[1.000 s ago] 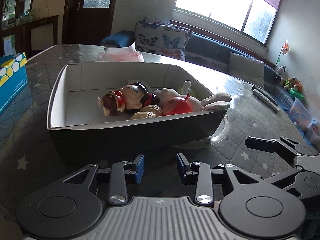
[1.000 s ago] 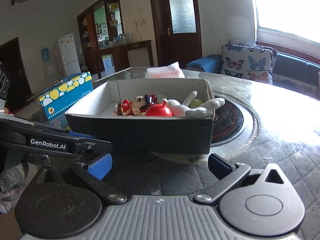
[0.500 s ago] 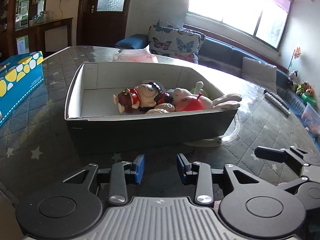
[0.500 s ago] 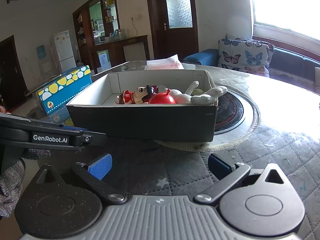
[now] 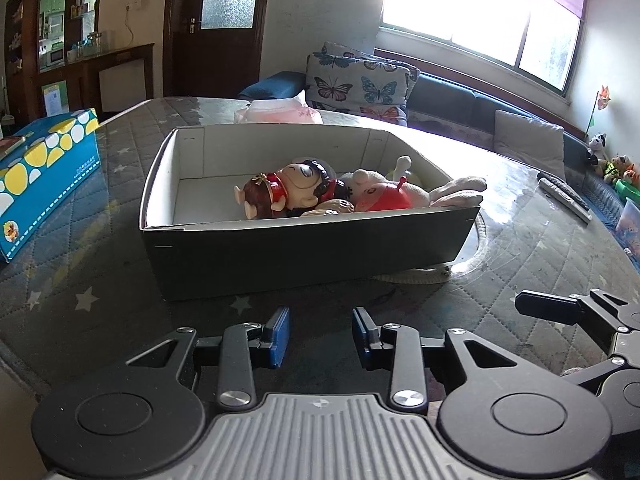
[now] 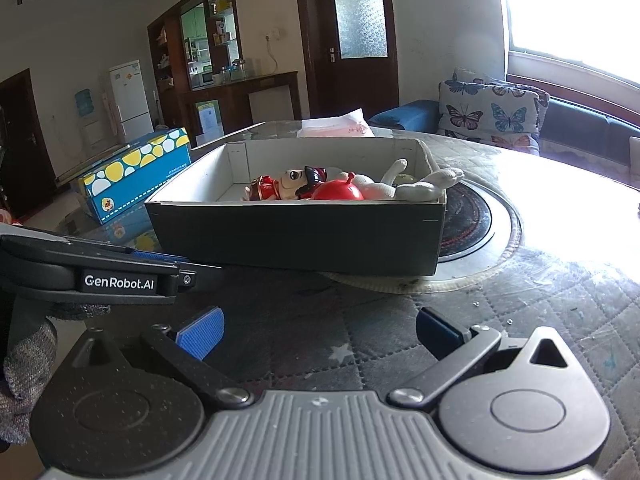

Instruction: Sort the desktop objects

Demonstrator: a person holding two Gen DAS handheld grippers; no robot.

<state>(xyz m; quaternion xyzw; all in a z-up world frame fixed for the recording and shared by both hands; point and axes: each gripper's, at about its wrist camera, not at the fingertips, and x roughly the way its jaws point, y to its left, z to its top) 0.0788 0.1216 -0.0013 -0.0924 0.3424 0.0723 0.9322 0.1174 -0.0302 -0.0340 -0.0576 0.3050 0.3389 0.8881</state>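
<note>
A dark cardboard box (image 5: 312, 252) with a white inside stands on the quilted table just ahead of both grippers. In it lie a brown-haired doll in red (image 5: 288, 192), a red round toy (image 5: 384, 200) and a white plush (image 5: 456, 192). My left gripper (image 5: 320, 330) hovers short of the box's near wall; its jaws are closing with nothing between them. My right gripper (image 6: 318, 332) is wide open and empty, also short of the box (image 6: 296, 236). Each gripper shows at the edge of the other's view.
A blue box with yellow dots (image 5: 44, 168) lies left of the dark box. A pink tissue pack (image 5: 280, 110) sits behind it. Remote controls (image 5: 564, 196) lie at the right. A round turntable (image 6: 480, 220) lies partly under the box. A gloved hand (image 6: 24, 352) is at the left.
The left wrist view has swung and drawn back slightly, so the box looks smaller and farther. The left jaws have narrowed a little. The right gripper stays wide open and still.
</note>
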